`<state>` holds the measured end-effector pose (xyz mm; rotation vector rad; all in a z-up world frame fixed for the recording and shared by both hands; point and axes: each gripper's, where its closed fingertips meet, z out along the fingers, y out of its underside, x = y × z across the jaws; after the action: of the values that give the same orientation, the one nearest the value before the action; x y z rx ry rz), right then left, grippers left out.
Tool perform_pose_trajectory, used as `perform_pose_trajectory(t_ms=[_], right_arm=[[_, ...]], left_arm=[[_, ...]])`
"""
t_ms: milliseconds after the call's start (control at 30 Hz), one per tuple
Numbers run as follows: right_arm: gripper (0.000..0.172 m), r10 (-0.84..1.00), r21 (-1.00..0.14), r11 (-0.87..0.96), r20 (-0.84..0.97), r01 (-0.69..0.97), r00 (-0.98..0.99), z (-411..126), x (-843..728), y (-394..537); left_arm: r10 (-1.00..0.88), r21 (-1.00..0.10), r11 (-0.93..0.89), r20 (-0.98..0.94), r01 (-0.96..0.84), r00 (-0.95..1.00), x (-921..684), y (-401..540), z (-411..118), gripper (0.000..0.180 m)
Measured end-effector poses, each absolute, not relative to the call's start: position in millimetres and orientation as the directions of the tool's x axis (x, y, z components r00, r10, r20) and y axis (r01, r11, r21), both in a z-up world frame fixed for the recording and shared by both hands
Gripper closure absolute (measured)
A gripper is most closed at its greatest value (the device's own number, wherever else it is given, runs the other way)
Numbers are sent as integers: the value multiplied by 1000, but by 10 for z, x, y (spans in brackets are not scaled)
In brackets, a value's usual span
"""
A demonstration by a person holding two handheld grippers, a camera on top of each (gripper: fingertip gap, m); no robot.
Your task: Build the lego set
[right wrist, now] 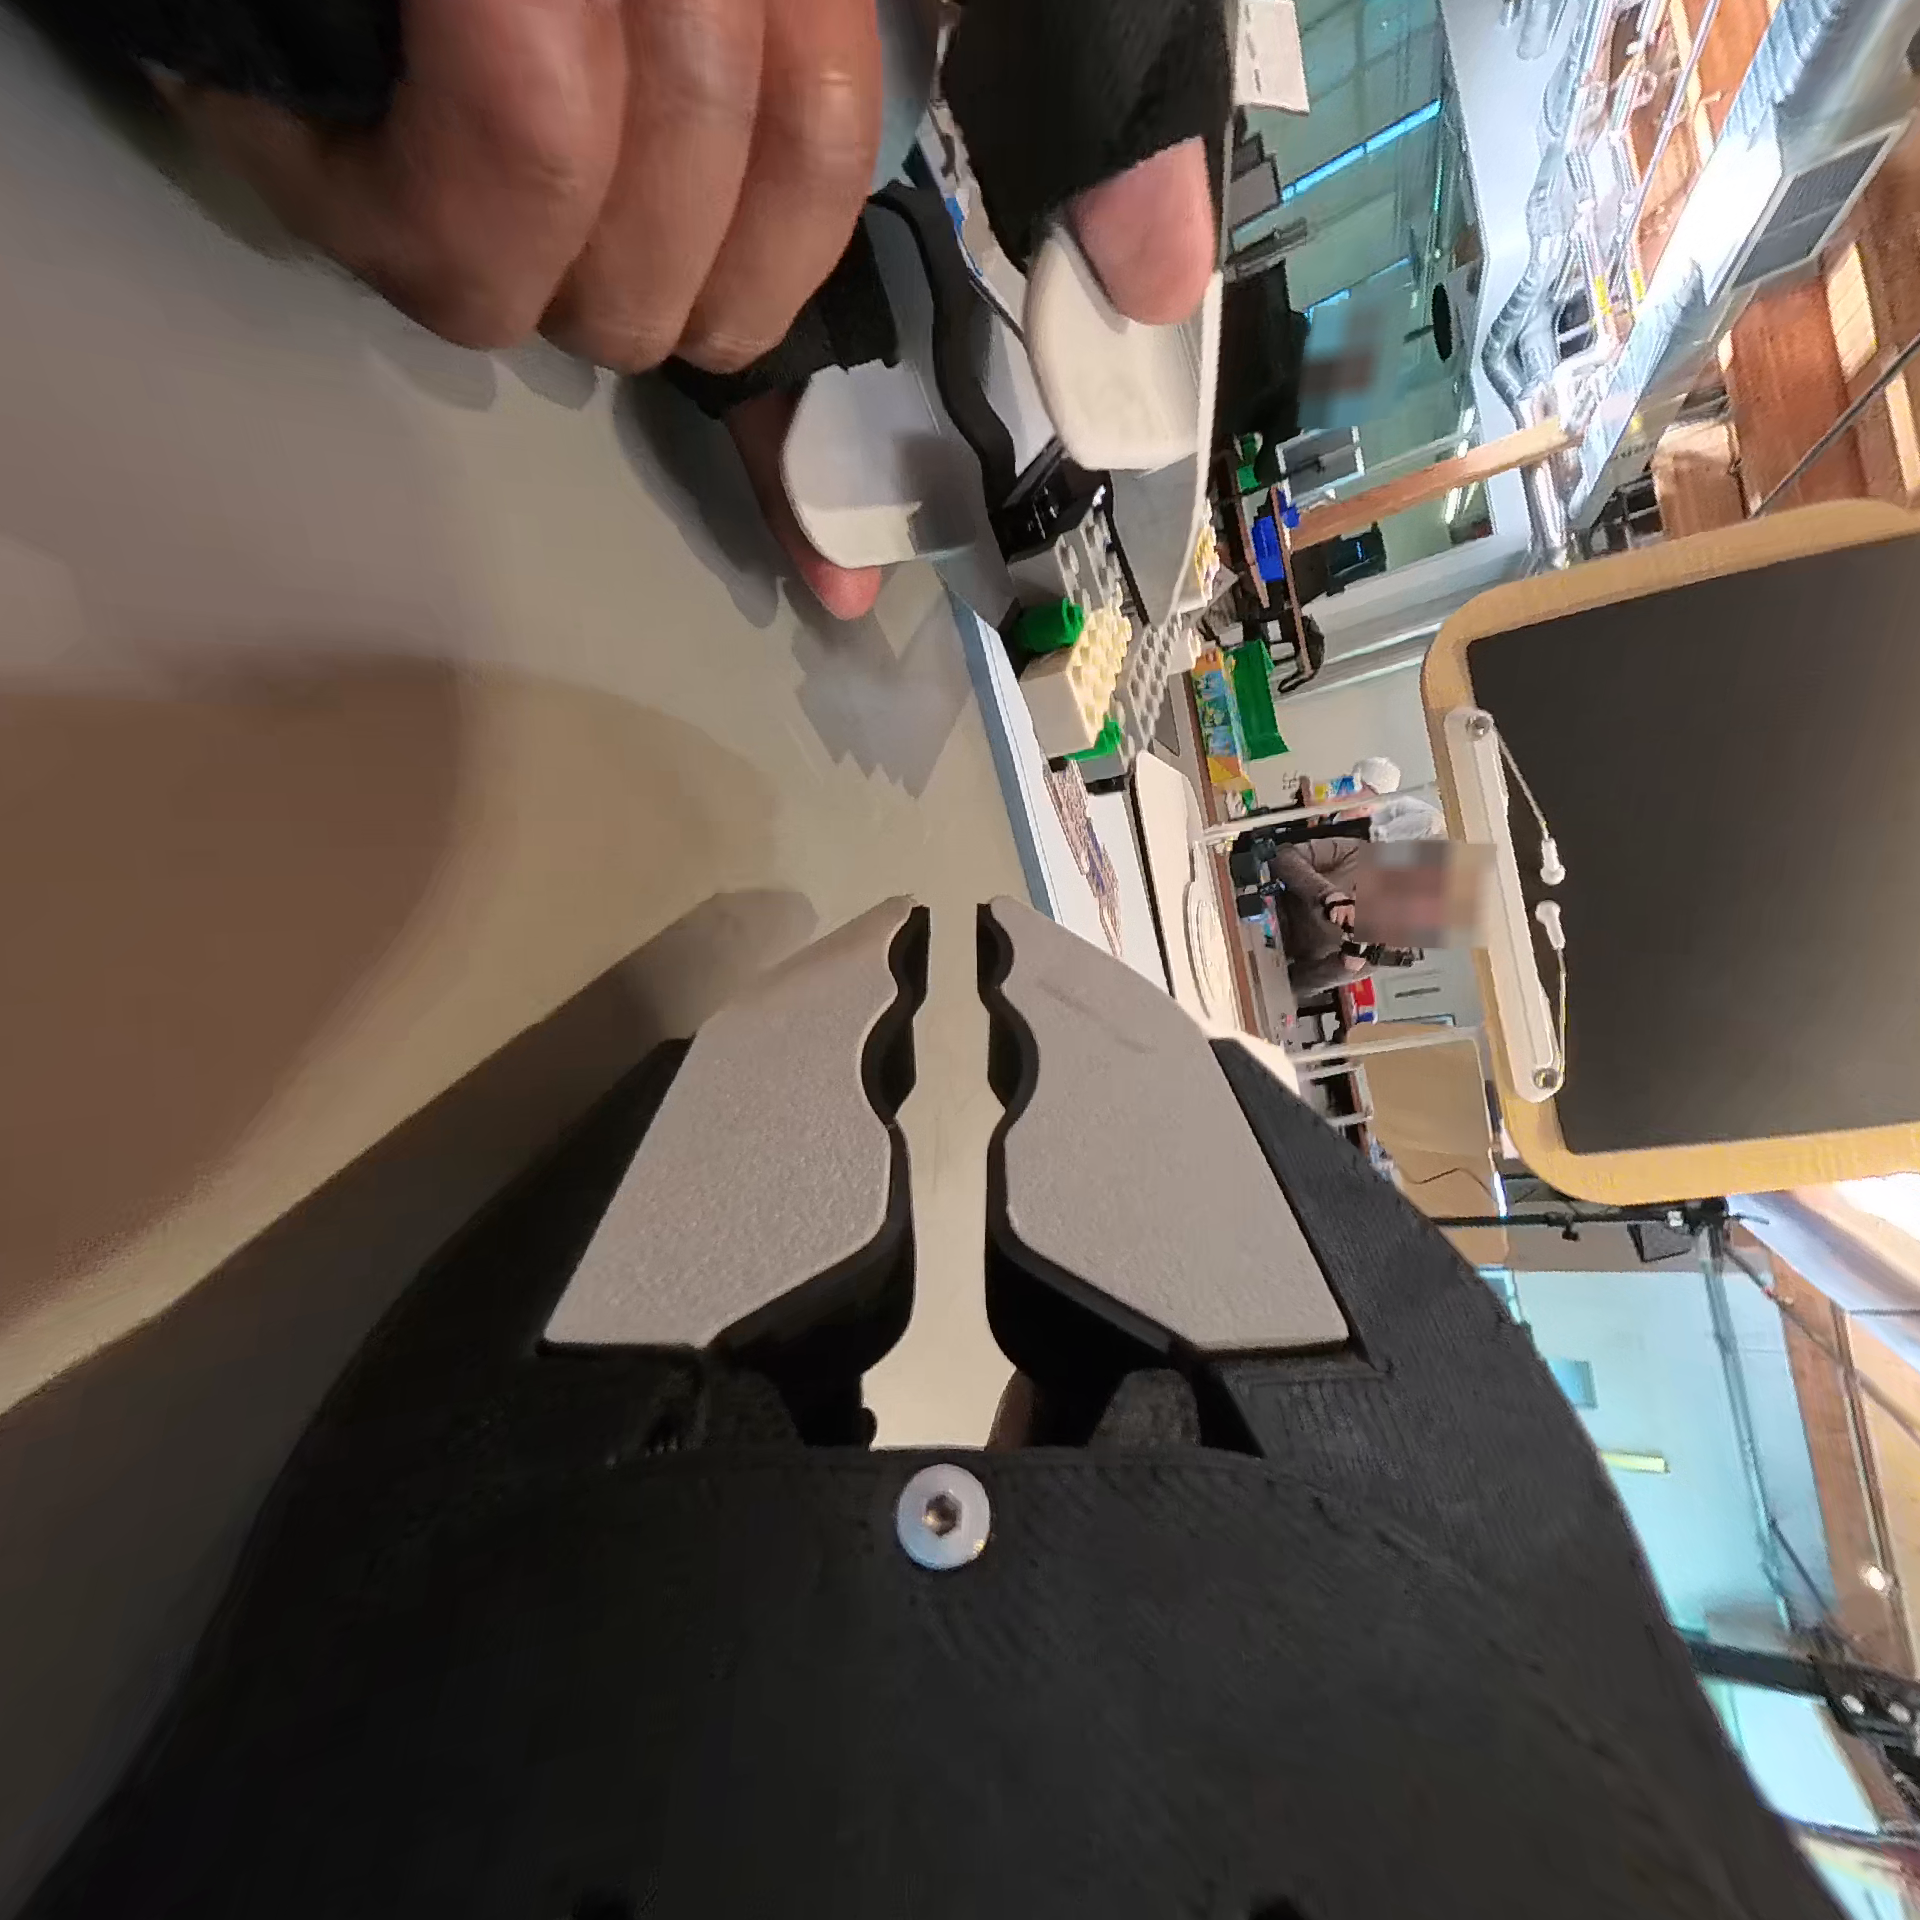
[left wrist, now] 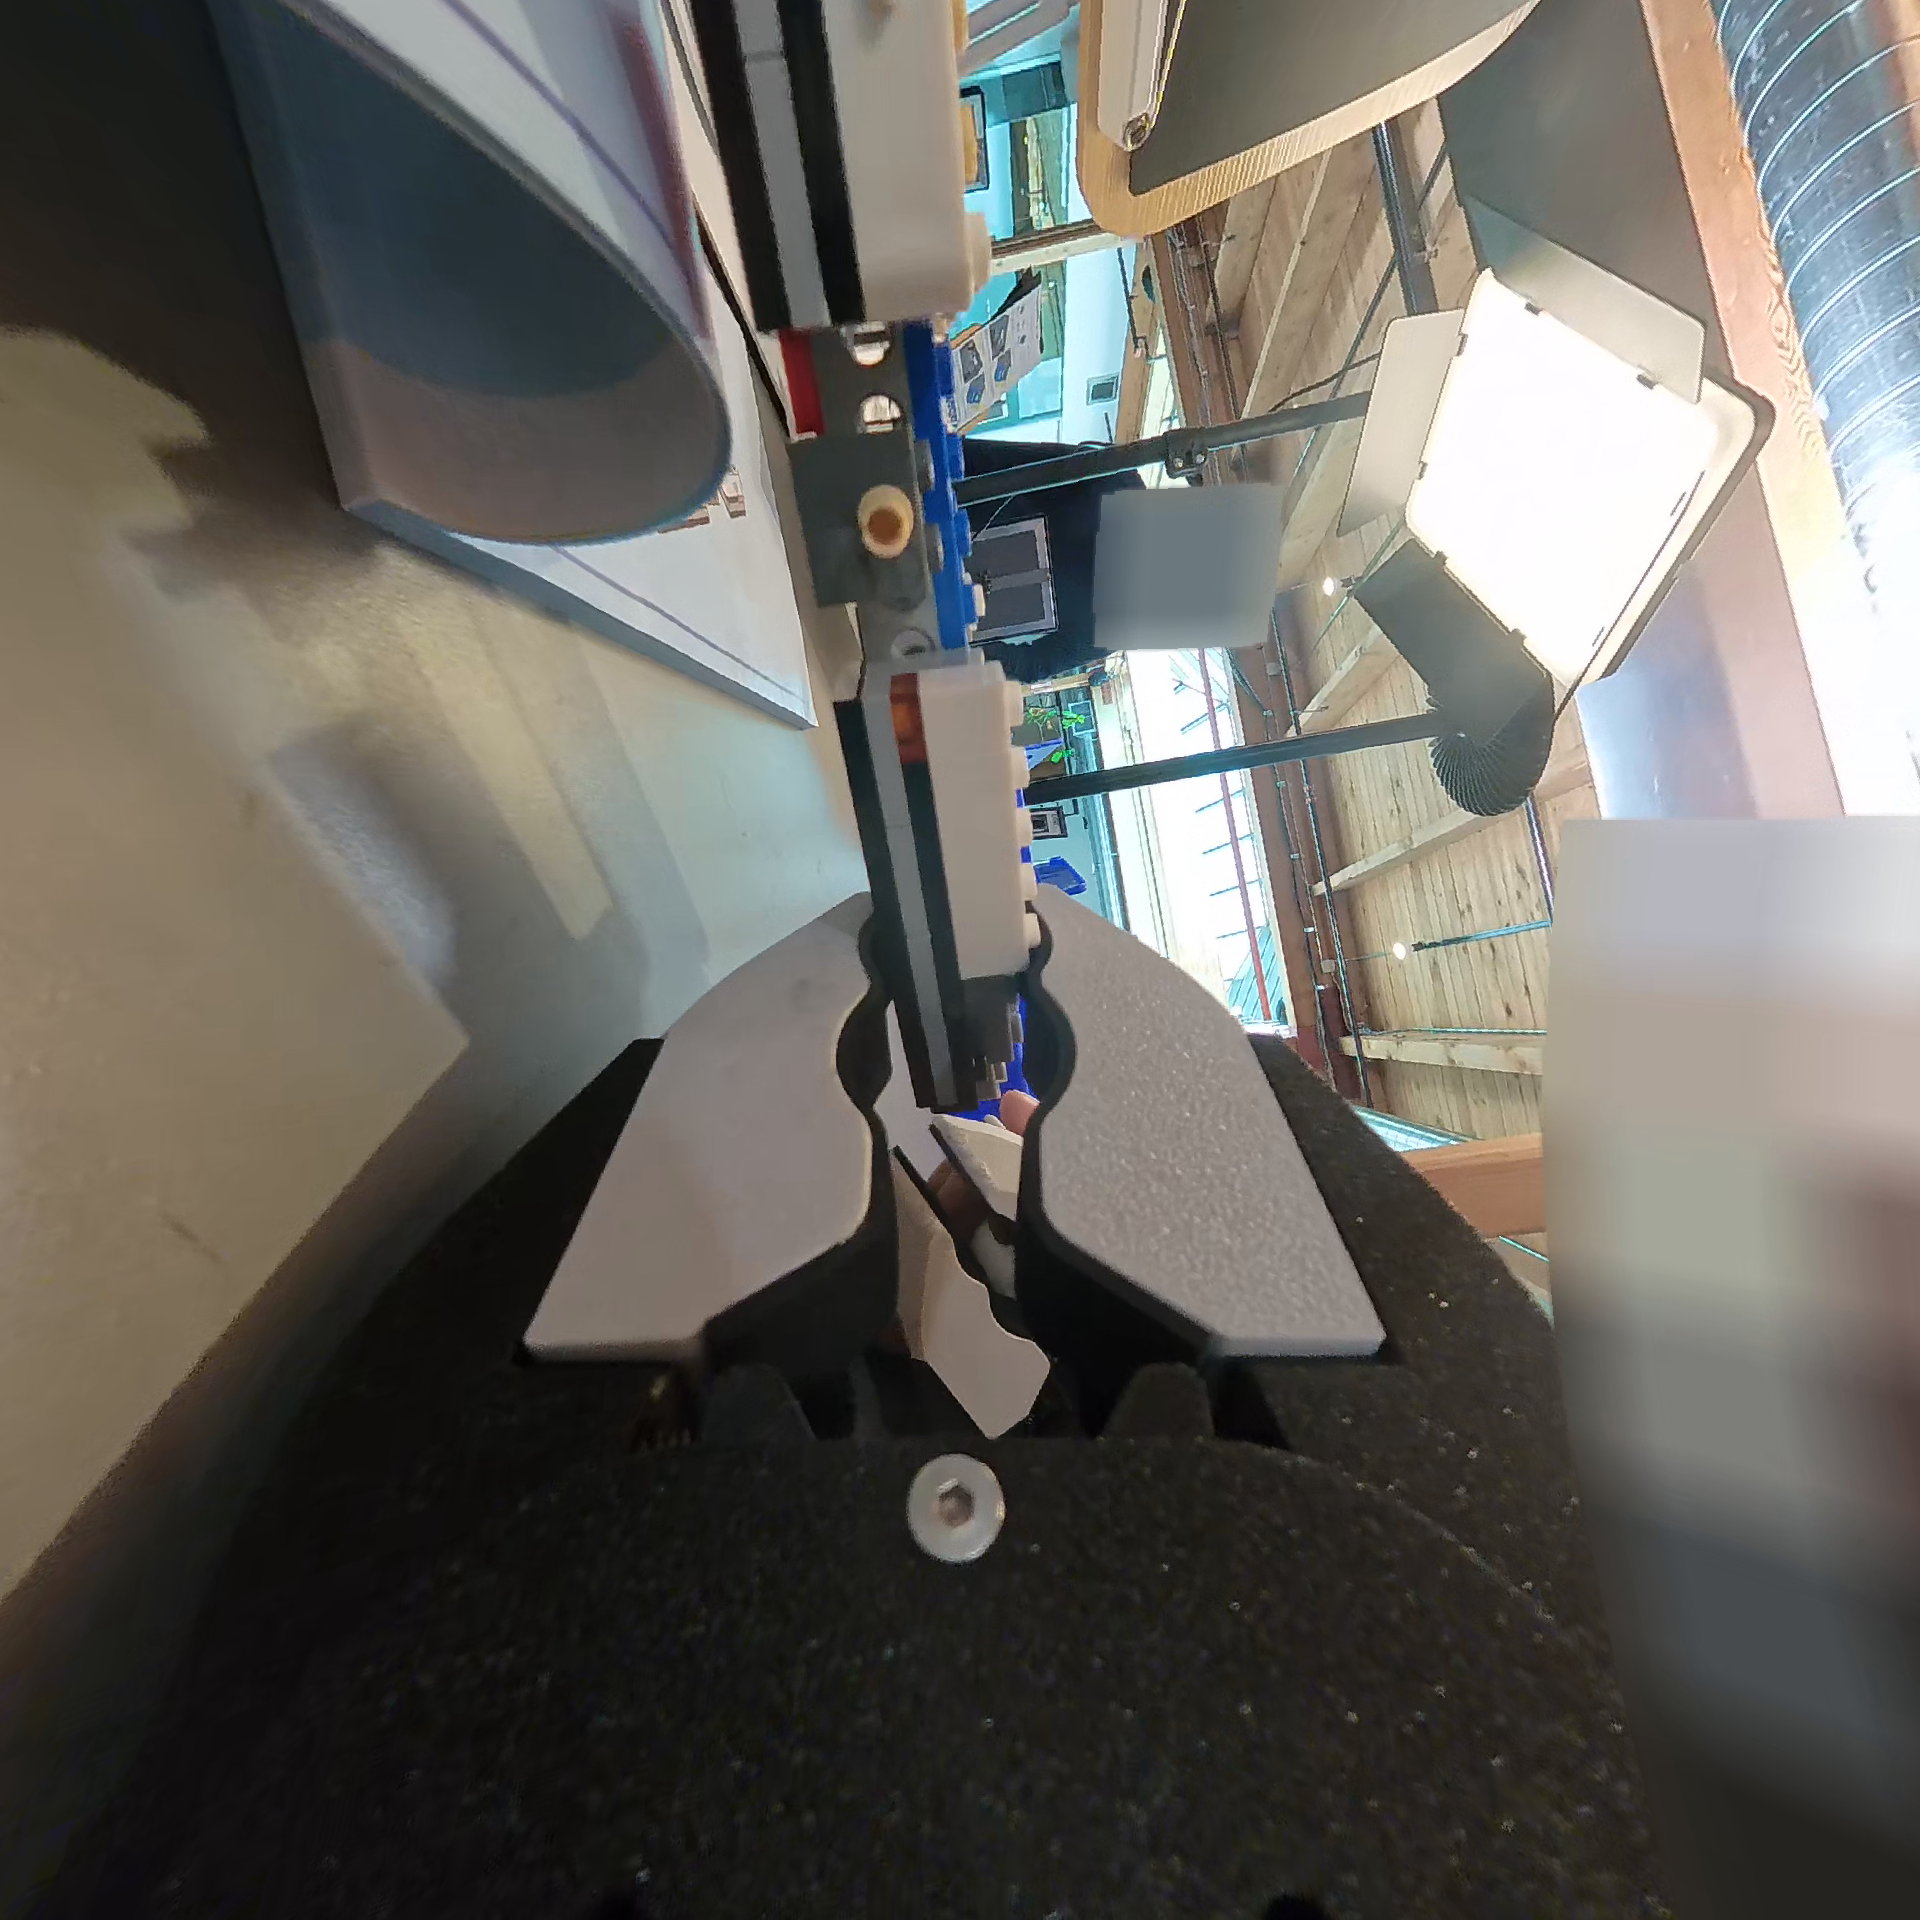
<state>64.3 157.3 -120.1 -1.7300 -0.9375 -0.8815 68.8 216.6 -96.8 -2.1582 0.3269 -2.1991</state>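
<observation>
Left claw [left wrist: 954, 966] clamping studded plastic brick strip [left wrist: 940, 831], right claw [right wrist: 948, 920] slightly parted, bare

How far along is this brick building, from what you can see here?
Done: many bricks are already joined into one long brick model, with white, grey, black, blue and red parts. In hand: the left tool is clamped on one end of that model, lifting it off the table. The right tool is slightly open and holds nothing. What remains cannot be told from these views.
</observation>
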Motion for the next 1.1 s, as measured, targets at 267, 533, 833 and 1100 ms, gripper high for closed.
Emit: perform_pose_trajectory(t_ms=[267,533,833,1100], right_arm=[[162,178,-447,-313,839,838,514,-1197,716,1440],[163,169,-476,-368,810,799,561,-1240,918,1093],[163,175,-501,-401,780,767,601,-1293,1139,839],[163,192,-507,-385,774,772,604,-1289,1253,783]], left_arm=[[-204,-208,-970,978,-128,-39,707,2137,-946,160],[-218,-221,-971,975,-93,-41,789,2126,-926,160],[-208,-210,-977,975,-31,-77,997,2085,-872,160],[-208,-209,-978,976,-8,-63,1067,2097,-885,160]])
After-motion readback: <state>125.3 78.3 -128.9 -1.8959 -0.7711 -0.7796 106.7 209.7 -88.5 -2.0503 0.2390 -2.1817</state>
